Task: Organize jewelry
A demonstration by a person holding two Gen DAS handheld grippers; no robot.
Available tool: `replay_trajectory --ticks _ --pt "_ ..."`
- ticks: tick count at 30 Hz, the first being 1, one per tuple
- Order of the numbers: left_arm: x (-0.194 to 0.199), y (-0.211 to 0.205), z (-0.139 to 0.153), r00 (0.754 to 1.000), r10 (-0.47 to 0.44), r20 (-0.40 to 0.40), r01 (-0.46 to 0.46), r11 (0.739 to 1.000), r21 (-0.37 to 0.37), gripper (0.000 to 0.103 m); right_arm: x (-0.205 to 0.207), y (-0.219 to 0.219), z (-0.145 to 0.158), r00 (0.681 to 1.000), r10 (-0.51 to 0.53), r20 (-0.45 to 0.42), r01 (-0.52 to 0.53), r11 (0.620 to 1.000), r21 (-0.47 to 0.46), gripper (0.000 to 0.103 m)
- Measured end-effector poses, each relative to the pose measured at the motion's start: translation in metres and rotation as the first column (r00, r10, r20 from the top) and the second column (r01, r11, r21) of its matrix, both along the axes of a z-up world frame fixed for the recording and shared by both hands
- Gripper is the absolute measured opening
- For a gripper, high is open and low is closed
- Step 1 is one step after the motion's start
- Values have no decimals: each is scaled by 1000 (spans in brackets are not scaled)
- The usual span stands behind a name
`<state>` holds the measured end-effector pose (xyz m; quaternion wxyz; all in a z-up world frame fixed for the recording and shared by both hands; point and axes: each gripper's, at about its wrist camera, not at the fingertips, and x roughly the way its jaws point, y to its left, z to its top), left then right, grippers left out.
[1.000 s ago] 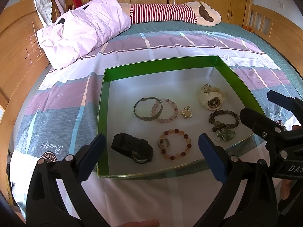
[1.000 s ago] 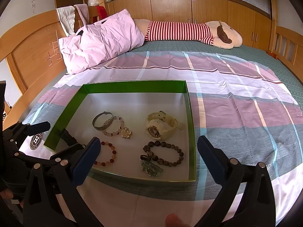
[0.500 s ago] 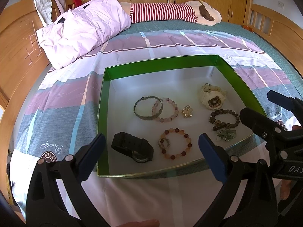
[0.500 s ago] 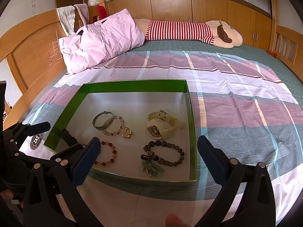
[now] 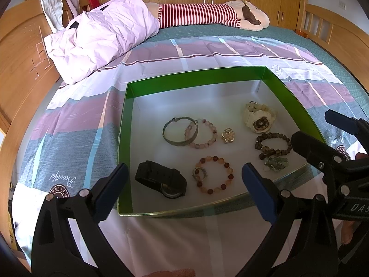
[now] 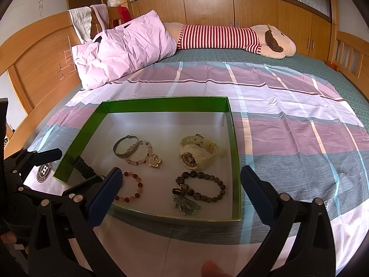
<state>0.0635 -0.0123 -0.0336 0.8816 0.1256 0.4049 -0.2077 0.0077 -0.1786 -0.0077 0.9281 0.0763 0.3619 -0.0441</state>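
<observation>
- Left wrist view: the left gripper (image 5: 184, 180) hangs over the near edge of the green box (image 5: 196, 78), its fingers spread wide with nothing between them.
  - The box sits on the bedspread (image 5: 69, 124), and all the jewelry in view lies inside it.
  - Toward the near-left corner lies the black watch (image 5: 161, 179), with the orange bead bracelet (image 5: 214, 175) just beside it.
  - Mid-floor, the metal bangle (image 5: 180, 132) overlaps the pink bead bracelet (image 5: 201, 134); the gold flower brooch (image 5: 228, 135) lies apart from them.
  - Toward the right wall lie the cream watch (image 5: 258, 117), the dark bead bracelet (image 5: 273, 145) and the green stone piece (image 5: 276, 164).
  - The right gripper (image 5: 309, 129) shows at the right edge over that wall.
- Right wrist view: the right gripper (image 6: 180, 184) is also wide open and holds nothing, poised over the box's near edge.
  - The dark bead bracelet (image 6: 199, 187) touches the green stone piece (image 6: 185, 204) near the near-right corner.
- Judgement: no piece lies on the bedspread, so this fits either a gathering just finished or a sorting within the box about to start; the pictures do not settle which.
- Any pick here would call for a low approach and a fine pinch, as the pieces lie flat.
</observation>
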Motion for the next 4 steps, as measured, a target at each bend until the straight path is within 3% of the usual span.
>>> replay_trajectory --ticks 4 --pt "2 6 5 1000 15 12 -15 1000 -9 100 -9 -8 11 998 -27 61 27 1000 7 102"
